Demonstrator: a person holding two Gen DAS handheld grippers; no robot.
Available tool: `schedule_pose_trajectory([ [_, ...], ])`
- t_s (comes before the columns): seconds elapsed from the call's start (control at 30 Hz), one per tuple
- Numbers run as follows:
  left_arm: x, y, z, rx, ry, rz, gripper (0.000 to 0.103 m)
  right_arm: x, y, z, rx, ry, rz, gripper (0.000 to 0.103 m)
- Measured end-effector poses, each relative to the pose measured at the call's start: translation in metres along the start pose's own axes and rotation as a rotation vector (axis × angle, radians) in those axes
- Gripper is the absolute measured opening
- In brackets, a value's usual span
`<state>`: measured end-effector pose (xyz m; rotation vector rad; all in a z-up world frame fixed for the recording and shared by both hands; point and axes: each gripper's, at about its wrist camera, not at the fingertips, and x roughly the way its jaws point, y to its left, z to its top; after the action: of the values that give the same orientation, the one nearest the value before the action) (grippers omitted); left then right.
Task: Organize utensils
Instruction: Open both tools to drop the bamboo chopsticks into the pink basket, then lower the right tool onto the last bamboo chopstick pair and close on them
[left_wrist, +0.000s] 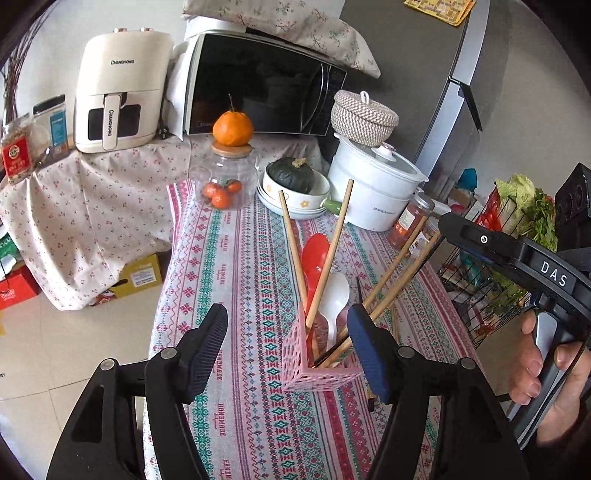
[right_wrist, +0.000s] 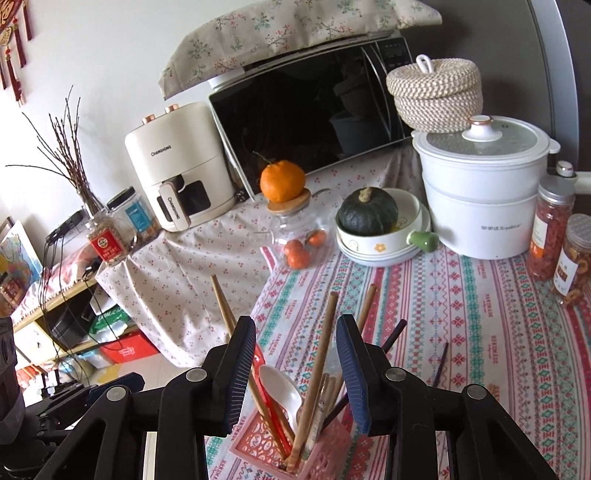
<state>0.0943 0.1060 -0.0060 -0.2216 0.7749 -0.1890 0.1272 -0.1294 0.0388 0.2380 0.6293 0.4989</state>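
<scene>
Both claws, left and right, gape empty; their fingers hide the pink holder's sides.

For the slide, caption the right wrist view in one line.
Open right gripper above a pink lattice plastic holder holding wooden chopsticks and a white plastic spoon.

Right tool open above pink holder; chopsticks, spoons inside.

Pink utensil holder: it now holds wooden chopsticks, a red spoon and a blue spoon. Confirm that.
Not quite. The second spoon in the pink utensil holder is white, not blue; the left wrist view shows it beside the red spoon and wooden chopsticks.
</scene>
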Motion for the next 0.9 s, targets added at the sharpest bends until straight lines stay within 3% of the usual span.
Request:
schedule_pose_trajectory([
  [0.23, 0.011, -0.019, -0.010, 0.004, 0.070, -0.031, 0.073, -0.030, -0.026, 0.001, 0.021, -0.017, -0.060, 0.060],
  [0.5, 0.025, -0.043, -0.026, 0.036, 0.137, -0.036, 0.076, -0.058, -0.078, -0.010, 0.098, 0.018, -0.156, 0.070],
  [0.67, 0.035, -0.056, -0.037, 0.061, 0.186, -0.041, 0.076, -0.050, -0.115, -0.029, 0.186, 0.143, -0.235, 0.072],
  [0.9, 0.051, -0.071, -0.050, 0.105, 0.257, -0.029, 0.076, 0.000, -0.152, -0.068, 0.280, 0.370, -0.280, 0.072],
])
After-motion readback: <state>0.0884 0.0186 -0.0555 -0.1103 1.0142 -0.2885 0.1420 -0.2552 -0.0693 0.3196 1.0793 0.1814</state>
